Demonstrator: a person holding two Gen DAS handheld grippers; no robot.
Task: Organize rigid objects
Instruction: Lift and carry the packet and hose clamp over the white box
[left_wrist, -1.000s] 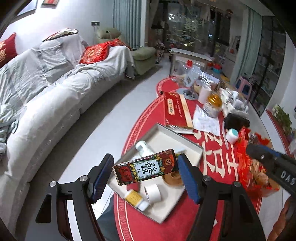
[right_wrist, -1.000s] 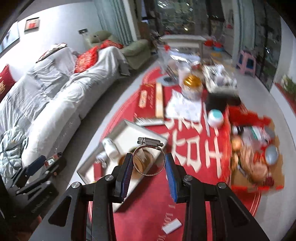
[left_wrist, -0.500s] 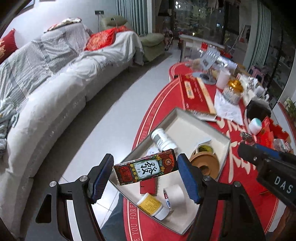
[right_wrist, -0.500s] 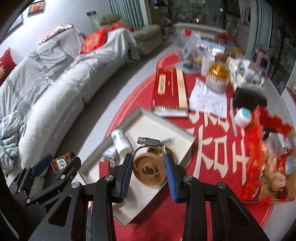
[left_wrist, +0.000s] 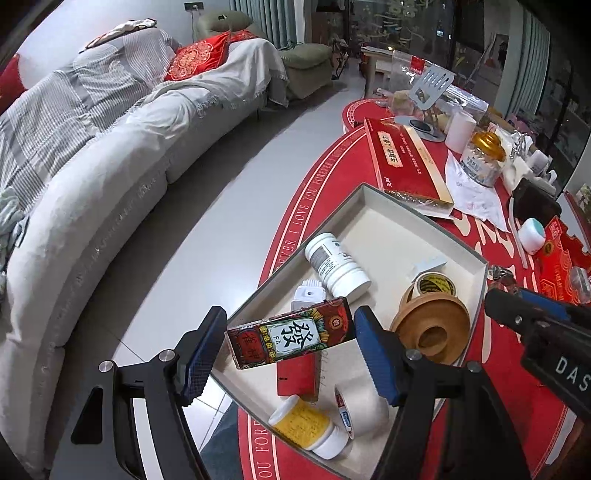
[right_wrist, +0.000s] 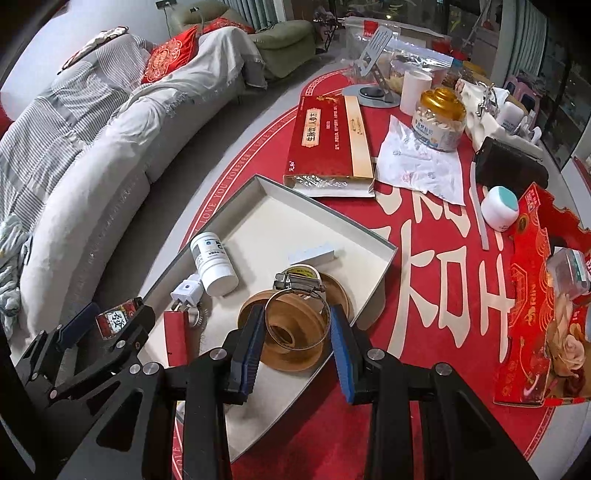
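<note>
Red card box (left_wrist: 290, 339), big black glyph on white label, clamped lengthwise in left gripper (left_wrist: 286, 345), over near corner of grey tray (left_wrist: 384, 201). Metal hose clamp (right_wrist: 300, 312) pinched in right gripper (right_wrist: 297, 332), above wooden spool (right_wrist: 291, 341).

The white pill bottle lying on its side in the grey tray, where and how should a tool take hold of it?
Grip the white pill bottle across its round body near the middle, coming from above with the pads on its two long flanks. It lies flat on the grey tray floor, so the cap end gives less hold, and the white plug adapter crowds that end.
</note>
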